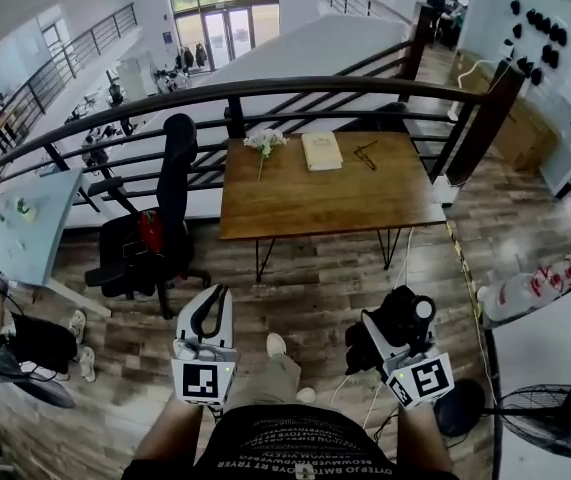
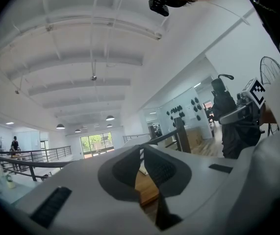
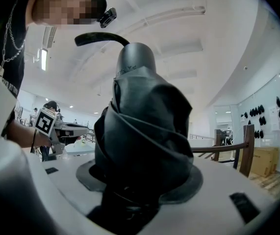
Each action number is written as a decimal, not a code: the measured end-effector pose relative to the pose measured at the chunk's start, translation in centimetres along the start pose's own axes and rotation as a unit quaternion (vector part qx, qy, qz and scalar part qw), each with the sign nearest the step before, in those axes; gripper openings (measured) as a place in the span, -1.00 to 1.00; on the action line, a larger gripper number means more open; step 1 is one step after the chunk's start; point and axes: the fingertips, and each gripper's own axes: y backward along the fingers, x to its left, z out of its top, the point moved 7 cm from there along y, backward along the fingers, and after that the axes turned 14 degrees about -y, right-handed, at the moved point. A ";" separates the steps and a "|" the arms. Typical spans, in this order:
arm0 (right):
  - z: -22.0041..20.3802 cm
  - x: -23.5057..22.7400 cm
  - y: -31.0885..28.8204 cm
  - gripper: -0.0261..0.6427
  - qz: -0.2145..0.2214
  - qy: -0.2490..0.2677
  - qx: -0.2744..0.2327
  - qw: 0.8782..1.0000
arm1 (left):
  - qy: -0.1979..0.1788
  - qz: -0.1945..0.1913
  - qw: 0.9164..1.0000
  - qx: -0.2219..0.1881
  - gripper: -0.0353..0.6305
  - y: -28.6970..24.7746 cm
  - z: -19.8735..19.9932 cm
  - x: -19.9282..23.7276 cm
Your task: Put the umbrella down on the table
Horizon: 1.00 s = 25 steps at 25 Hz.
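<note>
Floor (image 1: 325,288) runs open up to the table (image 1: 315,203), railing (image 1: 265,90) behind it, chair (image 1: 160,228) at its left. Your right gripper (image 1: 385,333) clamps the folded umbrella (image 1: 402,313), long axis out along the jaws, toward the table. Left gripper (image 1: 208,313) spread, empty.

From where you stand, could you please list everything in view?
Table: one, brown wood, centre, before the railing.
Book: one, cream, on the table's far edge.
Flower sprig: one, white, left of the book.
Glasses: one pair, dark, right of the book.
Office chair: one, black, left of the table.
Fan: one, black, lower right.
Umbrella: one, black, folded, in the right gripper.
Left gripper: one, white, empty, jaws slightly apart.
Right gripper: one, white, shut on the umbrella.
</note>
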 end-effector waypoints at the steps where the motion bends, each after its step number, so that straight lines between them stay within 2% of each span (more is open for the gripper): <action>1: -0.2 -0.3 -0.3 -0.12 -0.001 -0.001 0.002 1.000 | -0.003 -0.003 1.000 -0.002 -0.76 -0.4 -0.2 -0.1; 7: 0.0 -1.4 -1.4 -0.12 0.002 0.009 -0.010 1.000 | 0.003 -0.019 1.000 0.013 -0.76 -3.5 -1.2 -0.9; 10: 0.4 -2.1 -2.7 -0.12 0.006 0.024 -0.011 1.000 | 0.005 -0.022 1.000 0.006 -0.76 -5.5 -1.5 -0.7; 18: 2.3 -5.3 -9.1 -0.12 0.006 0.034 -0.012 0.999 | 0.022 -0.023 0.999 0.006 -0.76 -12.0 -2.4 1.7; 25: 2.9 -7.8 -15.9 -0.12 0.013 0.026 -0.001 1.000 | 0.004 -0.018 1.000 -0.006 -0.76 -18.0 -3.1 4.4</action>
